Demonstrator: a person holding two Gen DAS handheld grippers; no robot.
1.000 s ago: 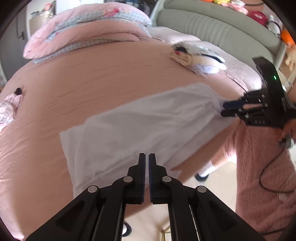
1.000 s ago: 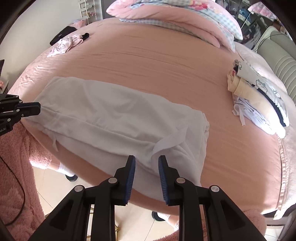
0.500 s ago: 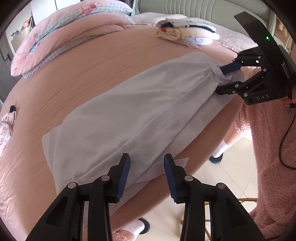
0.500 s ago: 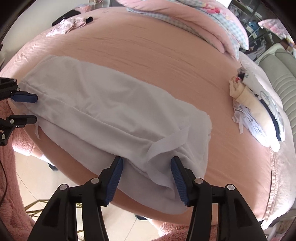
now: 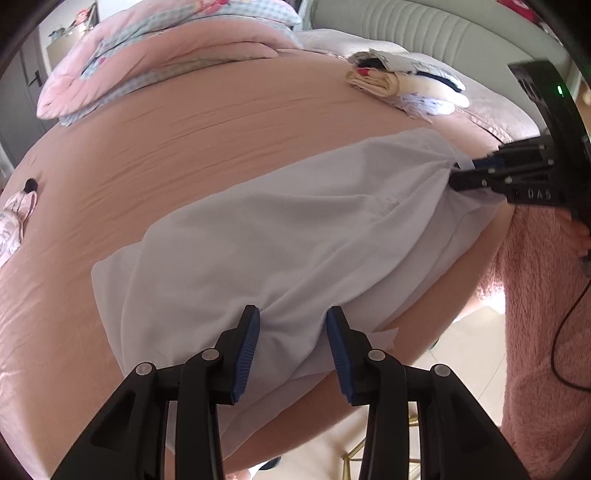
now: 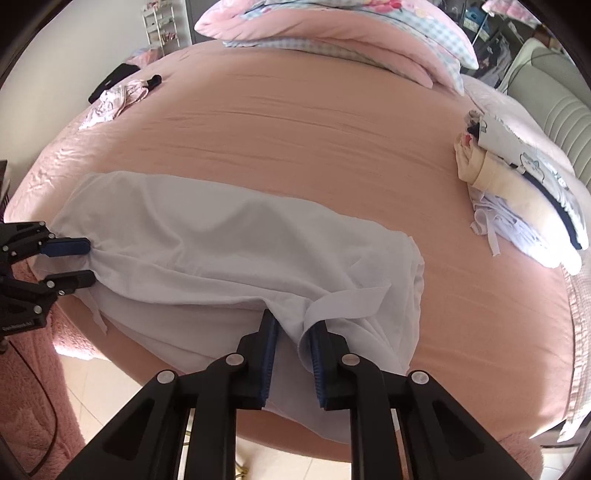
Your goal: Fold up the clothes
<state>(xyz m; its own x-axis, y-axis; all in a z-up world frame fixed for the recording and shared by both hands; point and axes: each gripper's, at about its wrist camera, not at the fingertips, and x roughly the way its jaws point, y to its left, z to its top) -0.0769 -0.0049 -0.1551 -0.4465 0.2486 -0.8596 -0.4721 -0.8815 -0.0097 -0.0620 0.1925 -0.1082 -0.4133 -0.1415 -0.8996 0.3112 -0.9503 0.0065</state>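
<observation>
The white garment (image 5: 280, 236) lies stretched across the near edge of the pink bed (image 5: 192, 140), filling the middle of both views, its lower layer hanging over the bed's edge toward the tiled floor (image 6: 110, 376). In the left wrist view the left tongs (image 5: 291, 343) stand at bottom centre, jaws wide apart with a bunch of the white cloth between the blue pads but not pinched; at the right edge of that frame the right tongs (image 5: 461, 173) sit nearly closed on the garment's other end (the fabric gathers into folds there). The right wrist view shows those same right tongs (image 6: 291, 343) at bottom centre, jaws narrowly parted with a fold and a white strap (image 6: 347, 299) pressed between the pads. A stack of folded clothes (image 6: 517, 192) rests at the right of the frame, a pink quilt (image 6: 332, 33) along the top, and a small crumpled garment (image 6: 114, 99) upper left.
</observation>
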